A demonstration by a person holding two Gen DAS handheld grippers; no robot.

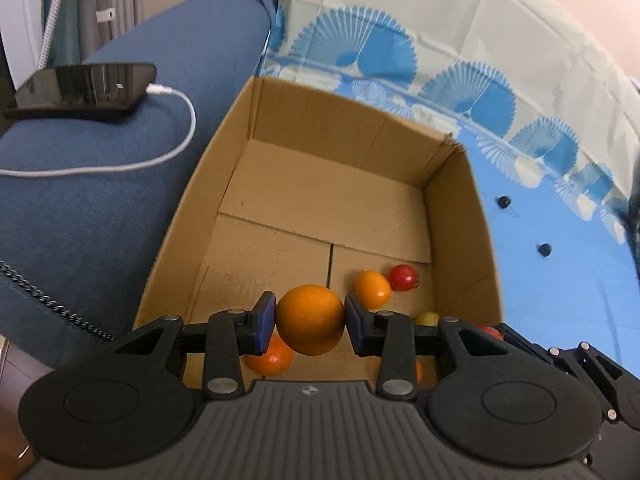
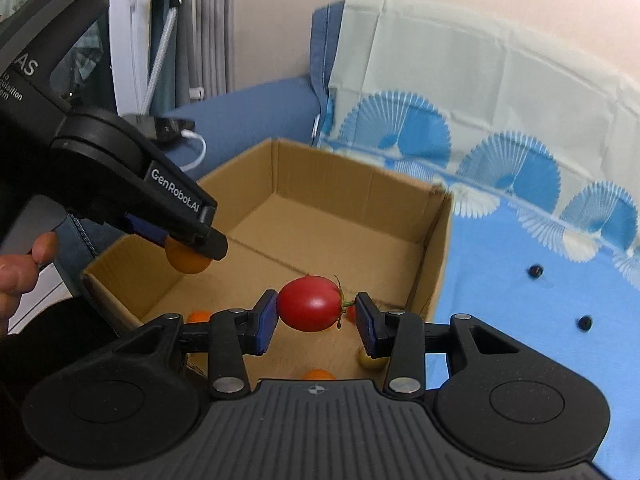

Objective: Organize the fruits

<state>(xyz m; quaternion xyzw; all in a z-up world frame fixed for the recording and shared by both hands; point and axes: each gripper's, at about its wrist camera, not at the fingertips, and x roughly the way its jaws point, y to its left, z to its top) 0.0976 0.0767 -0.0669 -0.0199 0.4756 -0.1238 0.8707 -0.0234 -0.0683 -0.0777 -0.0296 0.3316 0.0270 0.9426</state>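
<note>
Blue patterned cloth [image 1: 520, 216] lies beside the cardboard box [image 1: 452, 216]. Over the box, our left hand-held gripper [image 1: 310, 320] clamps an orange [image 1: 310, 318] and our right hand-held gripper [image 2: 316, 316] clamps a tomato [image 2: 310, 304], likely so both drop among the fruit already inside.

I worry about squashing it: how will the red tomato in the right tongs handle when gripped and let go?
The tomato looks smooth and glossy, so probably slippery against the flat blue pads. Being thin-skinned, it likely bruises under hard squeezing. Its rounded shape would probably roll once dropped onto the cardboard box floor.
</note>
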